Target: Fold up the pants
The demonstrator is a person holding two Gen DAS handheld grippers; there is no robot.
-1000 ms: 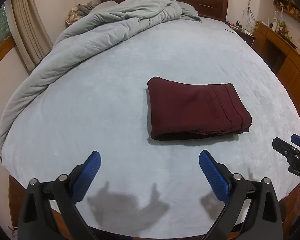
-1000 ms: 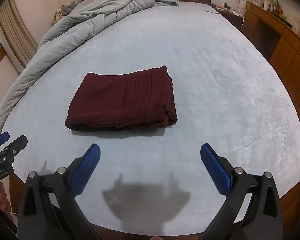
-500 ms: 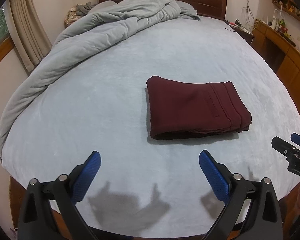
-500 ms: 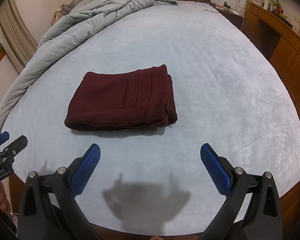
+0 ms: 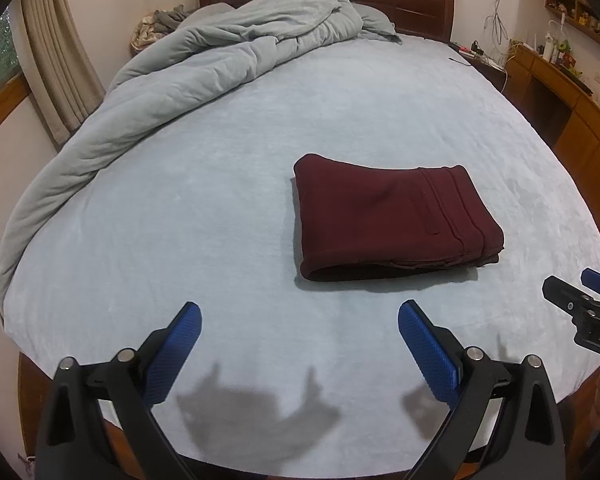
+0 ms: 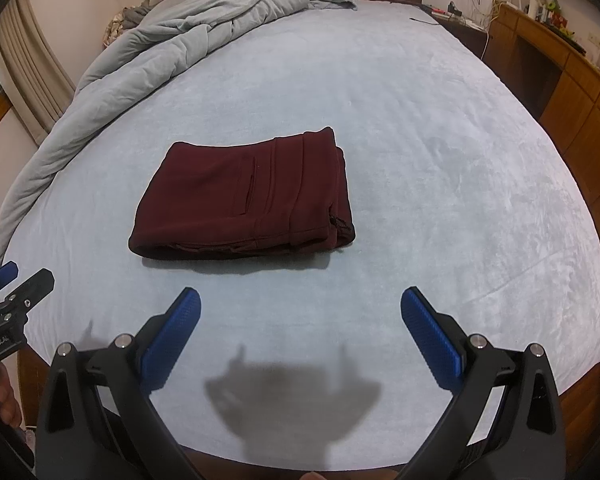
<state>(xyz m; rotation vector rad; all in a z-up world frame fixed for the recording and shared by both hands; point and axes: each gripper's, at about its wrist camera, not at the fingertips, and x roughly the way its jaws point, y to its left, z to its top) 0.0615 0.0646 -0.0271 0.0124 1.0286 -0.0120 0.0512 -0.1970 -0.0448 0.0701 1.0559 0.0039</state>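
Bed (image 5: pixel 220 200), pale blue cover, fills both views; grey duvet (image 5: pixel 204 64) bunched at 11 o'clock toward the headboard. Pants (image 5: pixel 388 216), maroon, lie as 1 compact rectangle at 1 o'clock in the left view, 11 o'clock in the right (image 6: pixel 244 196), waistband uppermost. Left gripper (image 5: pixel 299 336) hangs near the bed's front edge, blue pads spread wide, nothing held; right gripper (image 6: pixel 300 330) likewise wide, empty. Judged step: folding done, hands clear. Next move, if any: only squaring the stacked near edge; light touch.
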